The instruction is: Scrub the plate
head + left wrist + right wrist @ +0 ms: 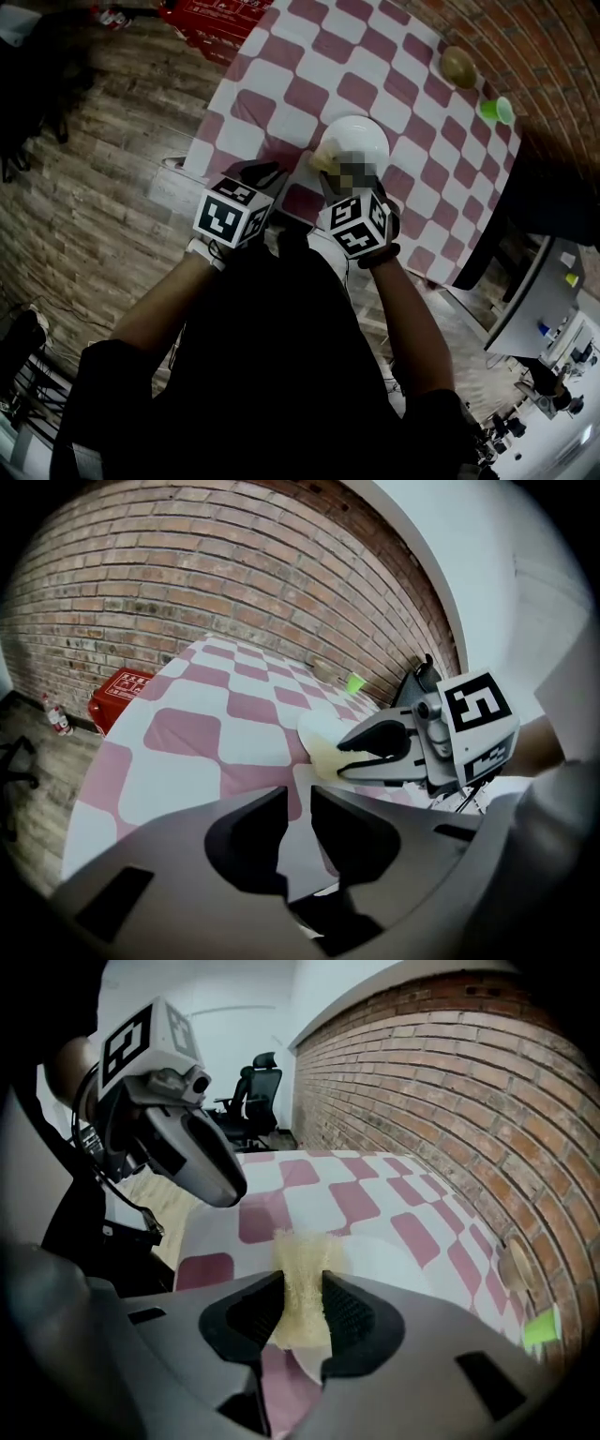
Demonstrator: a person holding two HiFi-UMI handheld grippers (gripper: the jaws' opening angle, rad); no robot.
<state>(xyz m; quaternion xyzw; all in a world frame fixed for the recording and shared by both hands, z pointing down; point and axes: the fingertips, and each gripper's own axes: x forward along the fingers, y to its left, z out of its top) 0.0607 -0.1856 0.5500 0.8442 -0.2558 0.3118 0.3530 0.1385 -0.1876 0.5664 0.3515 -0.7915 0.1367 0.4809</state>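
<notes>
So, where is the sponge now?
In the right gripper view the sponge is clamped in the right tool, at the near edge of the white plate.

plate – smooth, glossy white | scrub pad – rough, fibrous | tablecloth: matt cloth | wall: rough brick | floor: wood planks

Two grippers are counted, the left gripper and right gripper; one plate, one scrub pad, one brown bowl and one green cup are seen.
</notes>
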